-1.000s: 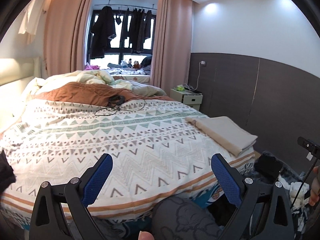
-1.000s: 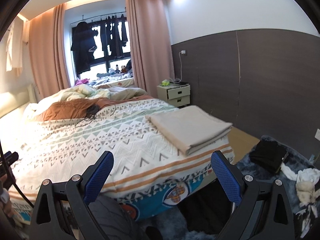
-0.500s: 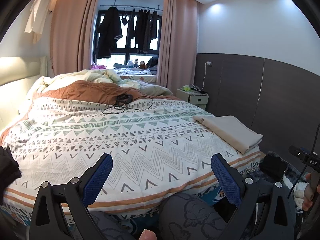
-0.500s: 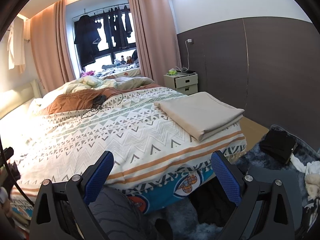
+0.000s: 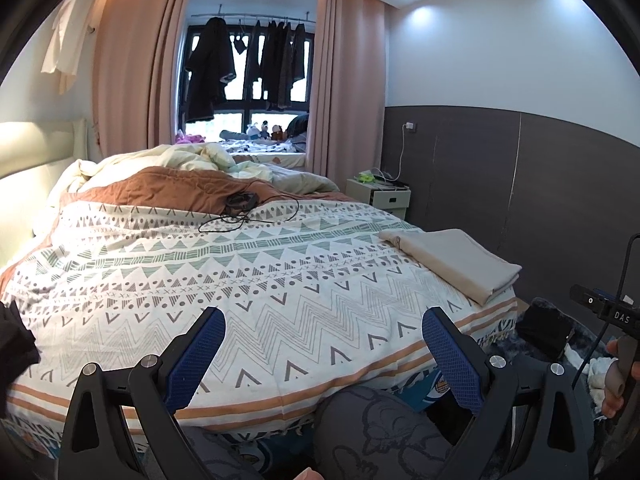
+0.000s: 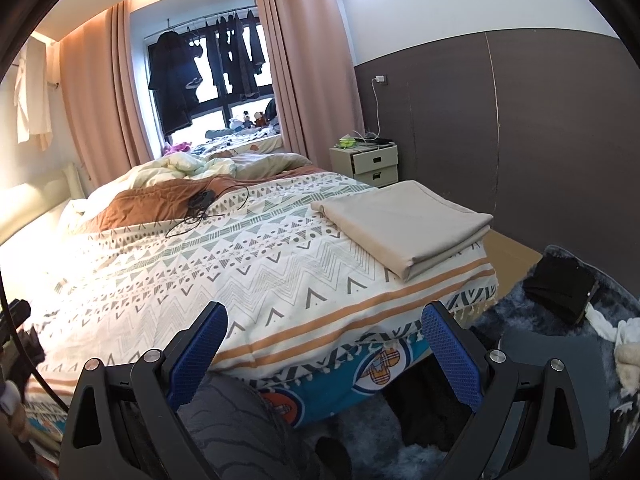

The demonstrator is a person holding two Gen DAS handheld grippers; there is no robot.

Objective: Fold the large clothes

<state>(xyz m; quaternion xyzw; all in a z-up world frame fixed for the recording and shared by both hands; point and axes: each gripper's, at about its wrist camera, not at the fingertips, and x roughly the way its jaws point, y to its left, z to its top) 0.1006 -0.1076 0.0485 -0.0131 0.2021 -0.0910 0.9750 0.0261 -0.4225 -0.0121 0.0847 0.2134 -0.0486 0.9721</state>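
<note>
Both hand-held grippers, left (image 5: 322, 344) and right (image 6: 322, 340), are held spread and unloaded (above the bed (image 6: 280, 264)); a folded beige sheet (image 6: 404, 220) is laid near its corner.

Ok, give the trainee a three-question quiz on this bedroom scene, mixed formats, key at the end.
1. True or false: the left gripper is shut on the beige folded cloth.
2. Where does the beige folded cloth lie? A) on the nightstand B) on the bed near its foot corner C) on the floor
3. Fill in: the black cable lies partly on the ____ blanket.

Key: 1 false; 2 B; 3 brown.
</note>
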